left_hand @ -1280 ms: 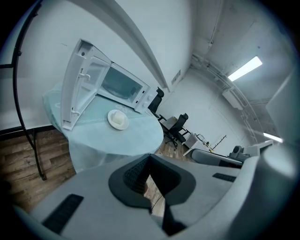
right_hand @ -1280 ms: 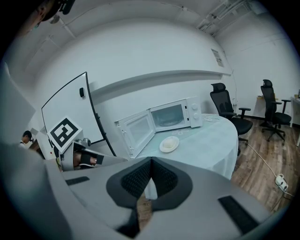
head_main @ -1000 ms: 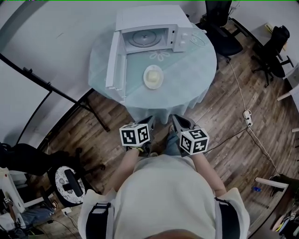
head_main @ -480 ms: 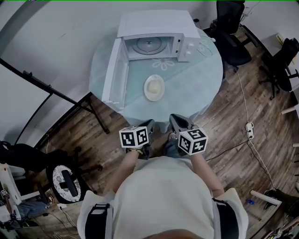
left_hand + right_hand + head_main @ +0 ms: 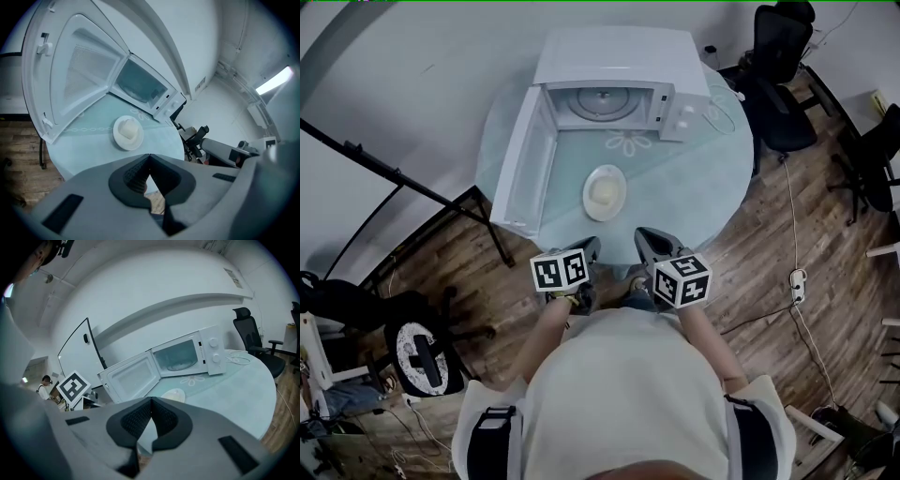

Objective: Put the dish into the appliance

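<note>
Approach step: left gripper (image 5: 590, 247) and right gripper (image 5: 644, 238), jaws clenched on nothing, sit short of the plate (image 5: 606, 192), so one must open before loading the microwave (image 5: 609, 70).

White microwave (image 5: 619, 56); white dish (image 5: 605, 192); pale teal tablecloth (image 5: 694, 178), flower motif; brown wood-plank floor (image 5: 759, 272)

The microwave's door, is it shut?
No, the microwave has its door swung wide open to the left in the head view, so the round turntable inside shows.
</note>
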Demonstrator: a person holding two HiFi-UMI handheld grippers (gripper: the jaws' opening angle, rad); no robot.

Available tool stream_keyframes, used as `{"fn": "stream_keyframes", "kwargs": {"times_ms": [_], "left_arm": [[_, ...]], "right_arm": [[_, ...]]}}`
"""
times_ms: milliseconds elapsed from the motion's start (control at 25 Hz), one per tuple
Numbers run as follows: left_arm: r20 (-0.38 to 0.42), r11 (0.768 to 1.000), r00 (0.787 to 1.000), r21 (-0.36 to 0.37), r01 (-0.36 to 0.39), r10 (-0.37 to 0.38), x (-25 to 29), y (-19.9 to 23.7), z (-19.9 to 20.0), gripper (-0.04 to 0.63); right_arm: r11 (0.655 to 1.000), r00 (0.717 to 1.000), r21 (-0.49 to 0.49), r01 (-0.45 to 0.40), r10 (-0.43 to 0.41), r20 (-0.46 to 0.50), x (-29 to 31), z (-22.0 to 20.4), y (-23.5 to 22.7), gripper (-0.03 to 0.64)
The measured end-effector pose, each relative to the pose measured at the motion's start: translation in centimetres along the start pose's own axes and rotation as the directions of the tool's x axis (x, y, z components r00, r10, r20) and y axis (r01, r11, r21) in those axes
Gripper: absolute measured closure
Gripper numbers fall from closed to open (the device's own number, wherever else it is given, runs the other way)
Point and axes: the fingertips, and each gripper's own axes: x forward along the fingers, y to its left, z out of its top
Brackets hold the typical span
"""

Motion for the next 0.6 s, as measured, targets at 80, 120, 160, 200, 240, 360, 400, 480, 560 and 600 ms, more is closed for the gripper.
{"fn": "stream_keyframes", "kwargs": {"times_ms": [80, 120, 160, 200, 240, 360, 400, 480, 560, 600], "left_arm": [[0.009, 1.000, 1.000, -0.017, -0.024, 0.024, 0.8, 0.3, 0.5, 0.584], [0.014, 0.999, 0.999, -0.025, -0.036, 0.036, 1.3, 0.4, 0.7, 0.584], [0.019, 0.998, 0.999, -0.034, -0.047, 0.048, 1.7, 0.6, 0.9, 0.584], [0.024, 0.997, 0.998, -0.044, -0.057, 0.058, 2.0, 0.7, 1.1, 0.584], [0.028, 0.996, 0.997, -0.056, -0.065, 0.067, 2.4, 0.8, 1.2, 0.584], [0.039, 0.992, 0.995, -0.095, -0.087, 0.091, 3.4, 1.2, 1.5, 0.584], [0.043, 0.989, 0.994, -0.111, -0.094, 0.100, 3.7, 1.3, 1.6, 0.584], [0.050, 0.983, 0.992, -0.152, -0.106, 0.115, 4.3, 1.6, 1.6, 0.584], [0.057, 0.974, 0.990, -0.196, -0.116, 0.130, 4.9, 1.9, 1.7, 0.584], [0.061, 0.969, 0.989, -0.217, -0.122, 0.138, 5.2, 2.2, 1.7, 0.584]], "right_arm": [[1.000, 1.000, -0.013, -0.014, 0.014, -0.007, 0.3, 0.7, -0.9, 0.611], [1.000, 1.000, -0.020, -0.021, 0.021, -0.010, 0.4, 1.0, -1.3, 0.611], [0.999, 1.000, -0.027, -0.029, 0.028, -0.013, 0.6, 1.3, -1.8, 0.611], [0.999, 0.999, -0.034, -0.036, 0.035, -0.016, 0.8, 1.6, -2.2, 0.611], [0.998, 0.999, -0.039, -0.043, 0.042, -0.020, 0.9, 1.8, -2.6, 0.611], [0.996, 0.997, -0.058, -0.067, 0.066, -0.030, 1.5, 2.5, -3.6, 0.611], [0.995, 0.997, -0.065, -0.077, 0.075, -0.034, 1.6, 2.7, -3.8, 0.611], [0.992, 0.995, -0.080, -0.096, 0.093, -0.041, 2.0, 3.1, -4.3, 0.611], [0.989, 0.993, -0.091, -0.115, 0.111, -0.049, 2.4, 3.6, -4.8, 0.611], [0.988, 0.991, -0.096, -0.124, 0.119, -0.053, 2.6, 3.8, -5.0, 0.611]]}}
